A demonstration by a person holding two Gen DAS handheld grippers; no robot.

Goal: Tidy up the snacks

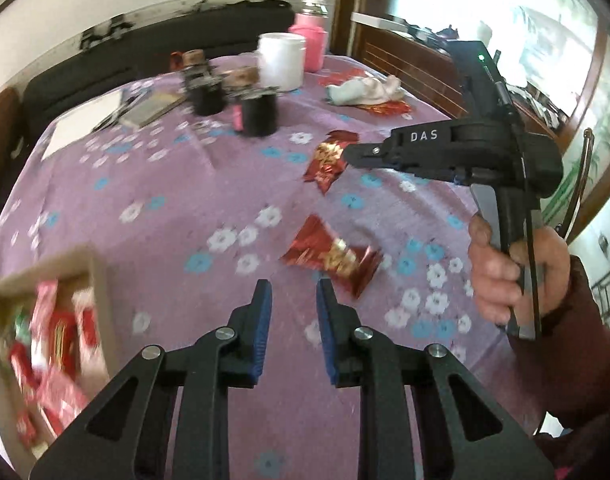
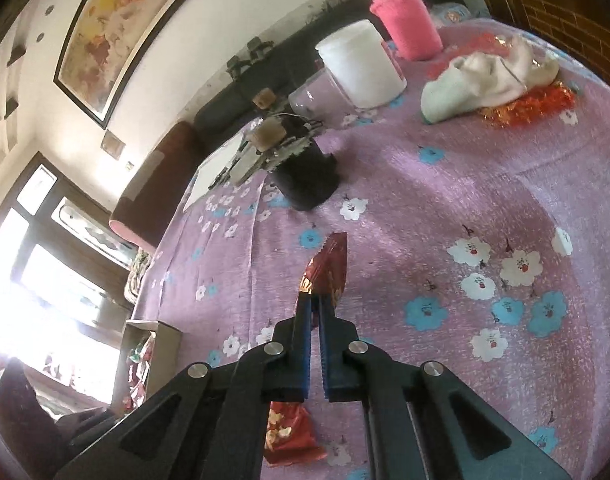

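My right gripper (image 2: 313,300) is shut on a red and gold snack packet (image 2: 329,266), held above the purple flowered tablecloth; it also shows in the left wrist view (image 1: 351,156) with the packet (image 1: 327,160) at its tips. A second red snack packet (image 1: 333,258) lies on the cloth just ahead of my left gripper (image 1: 294,292), which is open and empty; the packet also shows in the right wrist view (image 2: 289,434). A cardboard box (image 1: 93,276) with several red snack packets sits at the left.
Two black holders (image 1: 259,114), a white tub (image 1: 282,62), a pink-sleeved jar (image 1: 309,38), a crumpled cloth (image 1: 365,90), papers (image 1: 85,120) stand at the far side. A wooden chair (image 1: 409,68) is behind the table.
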